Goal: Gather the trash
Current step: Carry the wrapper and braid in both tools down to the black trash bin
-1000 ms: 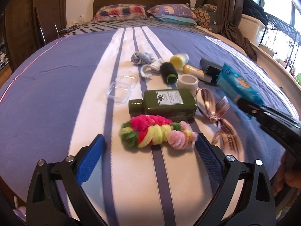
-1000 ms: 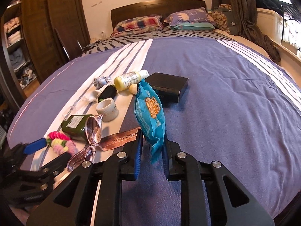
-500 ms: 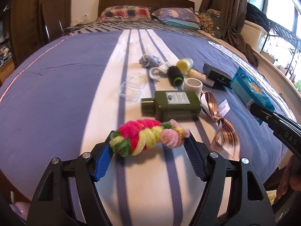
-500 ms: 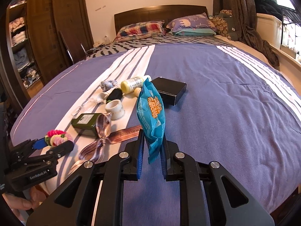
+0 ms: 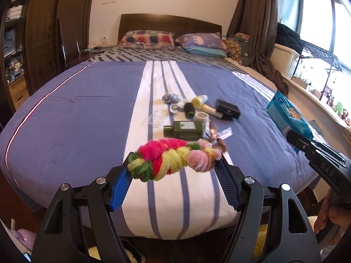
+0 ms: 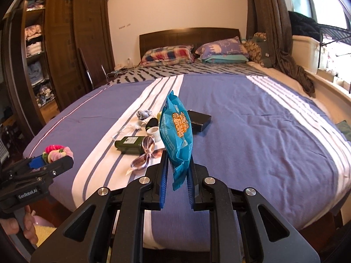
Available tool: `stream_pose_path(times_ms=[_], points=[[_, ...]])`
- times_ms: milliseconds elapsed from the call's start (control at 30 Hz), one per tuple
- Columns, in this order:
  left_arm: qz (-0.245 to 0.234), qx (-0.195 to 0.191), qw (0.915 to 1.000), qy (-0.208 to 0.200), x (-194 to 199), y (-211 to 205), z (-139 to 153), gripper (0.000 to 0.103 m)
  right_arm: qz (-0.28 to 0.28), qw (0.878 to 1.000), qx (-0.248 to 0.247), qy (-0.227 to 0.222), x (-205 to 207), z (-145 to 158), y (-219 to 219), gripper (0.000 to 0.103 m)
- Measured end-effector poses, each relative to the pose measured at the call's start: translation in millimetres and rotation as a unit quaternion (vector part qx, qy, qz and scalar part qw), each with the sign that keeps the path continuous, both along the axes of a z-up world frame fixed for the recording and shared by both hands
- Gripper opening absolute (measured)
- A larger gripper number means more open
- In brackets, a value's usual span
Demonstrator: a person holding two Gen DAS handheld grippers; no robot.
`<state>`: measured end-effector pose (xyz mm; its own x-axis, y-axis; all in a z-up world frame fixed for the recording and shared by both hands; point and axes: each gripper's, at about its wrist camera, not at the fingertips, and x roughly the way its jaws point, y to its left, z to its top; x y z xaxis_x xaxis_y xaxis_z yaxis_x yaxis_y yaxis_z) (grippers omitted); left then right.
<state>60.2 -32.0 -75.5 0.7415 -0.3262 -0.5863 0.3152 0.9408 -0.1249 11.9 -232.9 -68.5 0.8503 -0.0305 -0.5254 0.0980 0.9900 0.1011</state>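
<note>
My left gripper [image 5: 174, 166] is shut on a fuzzy pink, yellow and green pipe-cleaner bundle [image 5: 173, 159] and holds it above the foot of the bed; the bundle also shows in the right wrist view [image 6: 56, 151]. My right gripper [image 6: 177, 168] is shut on a blue snack bag [image 6: 176, 133], held upright above the bed's foot; the bag shows in the left wrist view [image 5: 288, 117] at the right. On the striped blue bedspread [image 5: 87, 114] lie a green bottle [image 5: 183, 129], a ribbon [image 6: 144, 151] and a black box [image 5: 227, 109].
More small items sit mid-bed: a white tape roll [image 5: 201, 116], a yellow bottle [image 5: 198, 100], a black spool [image 5: 189, 109], a clear plastic case [image 5: 156, 120], a grey cloth knot [image 5: 171, 97]. Pillows [image 5: 149, 39] are at the headboard. A wardrobe [image 6: 57, 50] stands at left.
My left gripper closed on the pipe-cleaner bundle and lifted it off the bed, pulling back. My right gripper drew back and up with the snack bag.
</note>
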Motion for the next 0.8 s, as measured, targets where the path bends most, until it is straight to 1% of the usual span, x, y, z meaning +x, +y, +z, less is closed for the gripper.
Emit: stream_pose_path(times_ms=[167, 300, 367, 467, 567, 733, 800], points=[[-0.005, -0.001, 0.9999, -0.009, -30.4, 0.2, 3.1, 0.068, -0.01, 1.0, -0.009, 0.001, -34.8, -2.2, 0.8, 0.017], [-0.007, 0.003, 0.9999, -0.013, -54.6, -1.7, -2.5, 0.068, -0.023, 1.0, -0.019, 0.01, -60.0, -11.3, 1.7, 0.017], [-0.008, 0.004, 0.9999, -0.014, -67.7, -3.1, -8.7, 0.068, -0.02, 0.999, -0.021, 0.016, -69.5, -18.5, 4.1, 0.017], [-0.011, 0.006, 0.9999, -0.009, -82.9, -5.5, -22.7, 0.068, -0.008, 0.999, -0.024, 0.036, -79.4, -34.7, 10.6, 0.017], [-0.015, 0.01, 0.9998, 0.004, -93.5, -9.2, -43.1, 0.068, 0.007, 0.998, -0.017, 0.058, -85.3, -53.2, 15.7, 0.017], [-0.026, 0.03, 0.9984, 0.04, -104.0, -15.1, -85.9, 0.068, 0.024, 0.994, -0.012, 0.102, -90.2, -86.6, 26.1, 0.017], [-0.028, 0.03, 0.9974, 0.059, -102.2, -14.3, -101.8, 0.068, 0.03, 0.992, -0.011, 0.126, -89.7, -105.0, 28.4, 0.017]])
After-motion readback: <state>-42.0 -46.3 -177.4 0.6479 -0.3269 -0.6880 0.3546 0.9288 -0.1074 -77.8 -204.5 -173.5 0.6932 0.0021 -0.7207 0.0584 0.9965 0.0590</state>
